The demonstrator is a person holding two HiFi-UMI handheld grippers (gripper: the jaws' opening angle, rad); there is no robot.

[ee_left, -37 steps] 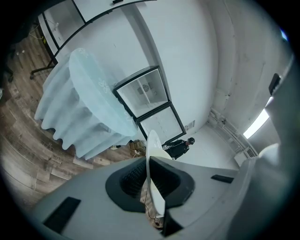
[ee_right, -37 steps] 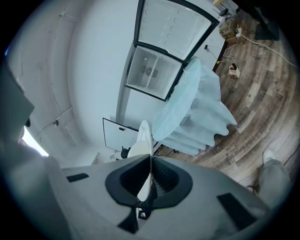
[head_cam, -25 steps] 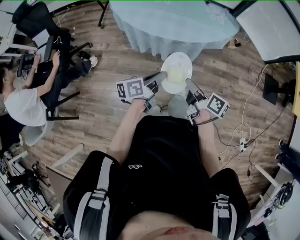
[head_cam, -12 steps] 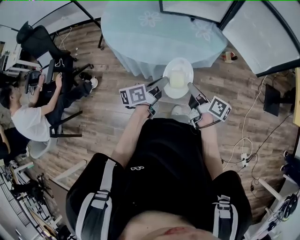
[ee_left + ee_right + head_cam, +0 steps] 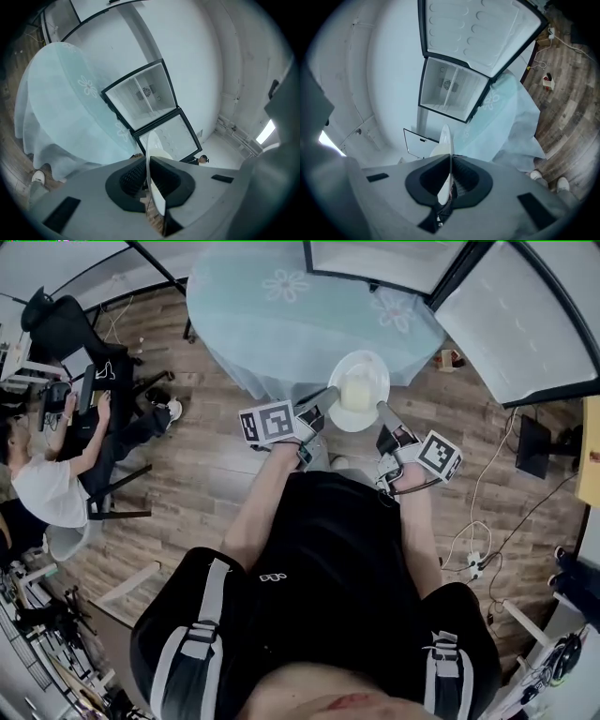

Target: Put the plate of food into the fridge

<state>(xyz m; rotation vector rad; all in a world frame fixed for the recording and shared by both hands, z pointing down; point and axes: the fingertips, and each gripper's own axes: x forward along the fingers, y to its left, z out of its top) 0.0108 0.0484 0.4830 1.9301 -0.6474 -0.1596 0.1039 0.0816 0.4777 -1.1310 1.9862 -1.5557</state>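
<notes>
A white plate (image 5: 360, 390) carrying a pale yellow block of food (image 5: 354, 392) is held in the air in front of me, over the near edge of the round table. My left gripper (image 5: 330, 393) is shut on the plate's left rim and my right gripper (image 5: 380, 408) is shut on its right rim. In the left gripper view the plate (image 5: 153, 168) shows edge-on between the dark pads; the right gripper view shows the plate (image 5: 446, 159) the same way. The fridge (image 5: 450, 89) stands open ahead, its white inside and door (image 5: 480, 30) in sight.
A round table with a pale blue flowered cloth (image 5: 300, 306) stands between me and the fridge. A person (image 5: 56, 479) sits at a desk at the left by a black chair (image 5: 61, 324). Cables and a power strip (image 5: 473, 559) lie on the wood floor at the right.
I have moved forward with the plate toward the table and fridge; the table and open fridge doors now sit lower and larger in the head view. Both grips on the plate are unchanged.
</notes>
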